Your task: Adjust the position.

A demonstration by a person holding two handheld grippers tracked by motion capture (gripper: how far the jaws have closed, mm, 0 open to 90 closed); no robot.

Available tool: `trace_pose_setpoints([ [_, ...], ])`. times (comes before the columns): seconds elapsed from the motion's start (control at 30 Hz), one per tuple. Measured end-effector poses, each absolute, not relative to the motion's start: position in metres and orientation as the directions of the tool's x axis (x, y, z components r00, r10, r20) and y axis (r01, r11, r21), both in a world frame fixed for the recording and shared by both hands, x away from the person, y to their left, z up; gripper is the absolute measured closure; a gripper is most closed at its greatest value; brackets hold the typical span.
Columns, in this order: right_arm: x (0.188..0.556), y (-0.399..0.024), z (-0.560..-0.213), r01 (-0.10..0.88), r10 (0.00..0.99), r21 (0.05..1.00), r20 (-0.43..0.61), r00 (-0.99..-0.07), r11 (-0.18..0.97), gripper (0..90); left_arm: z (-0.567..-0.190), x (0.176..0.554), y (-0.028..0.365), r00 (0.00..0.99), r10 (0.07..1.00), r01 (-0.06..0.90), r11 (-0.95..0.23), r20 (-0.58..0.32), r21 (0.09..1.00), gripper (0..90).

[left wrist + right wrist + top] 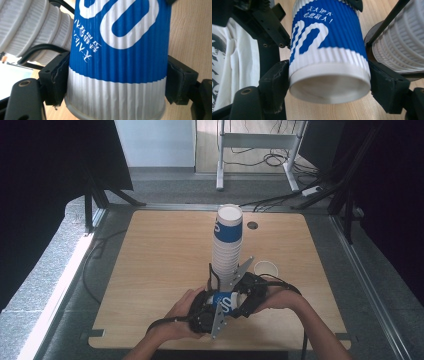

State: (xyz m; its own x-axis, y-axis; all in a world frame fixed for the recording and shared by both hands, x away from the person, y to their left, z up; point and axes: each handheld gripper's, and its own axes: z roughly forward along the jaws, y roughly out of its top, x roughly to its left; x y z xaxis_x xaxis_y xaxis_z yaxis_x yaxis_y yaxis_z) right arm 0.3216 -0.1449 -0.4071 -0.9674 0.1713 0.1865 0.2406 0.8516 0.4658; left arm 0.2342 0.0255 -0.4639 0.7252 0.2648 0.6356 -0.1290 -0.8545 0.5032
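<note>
Gripping one blue-and-white ribbed paper cup (226,301) near the tall cup stack (227,247), left gripper (216,304) and right gripper (239,296) both pinch it; judged next: pulling nested cups apart.

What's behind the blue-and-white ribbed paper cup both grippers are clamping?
Right behind the blue-and-white ribbed paper cup stands the tall stack of ribbed paper cups on the wooden table. The left gripper and right gripper hide the stack's foot.
</note>
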Motion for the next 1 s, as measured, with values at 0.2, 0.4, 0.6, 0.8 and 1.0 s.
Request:
trace_pose_setpoints([
  [0.2,0.324,-0.139,-0.415,0.237,0.163,0.433,0.202,-0.966,0.87,25.5,-0.467,0.233,0.019,0.709,0.244,-0.147,-0.867,0.661,0.477,19.1],
  [0.4,0.325,-0.14,-0.417,0.229,0.158,0.441,0.192,-0.969,0.868,27.2,-0.466,0.235,0.019,0.713,0.236,-0.142,-0.874,0.661,0.465,18.0],
  [0.6,0.322,-0.146,-0.415,0.218,0.159,0.488,0.161,-0.974,0.845,27.9,-0.459,0.236,0.024,0.71,0.308,-0.108,-0.841,0.634,0.53,8.9],
  [0.8,0.318,-0.166,-0.41,0.231,0.176,0.604,0.15,-0.973,0.763,27.9,-0.444,0.233,0.049,0.742,0.424,-0.051,-0.737,0.52,0.674,6.6],
  [1.0,0.311,-0.181,-0.407,0.248,0.233,0.721,0.124,-0.965,0.647,27.8,-0.436,0.234,0.075,0.782,0.525,0.054,-0.595,0.337,0.802,6.5],
])
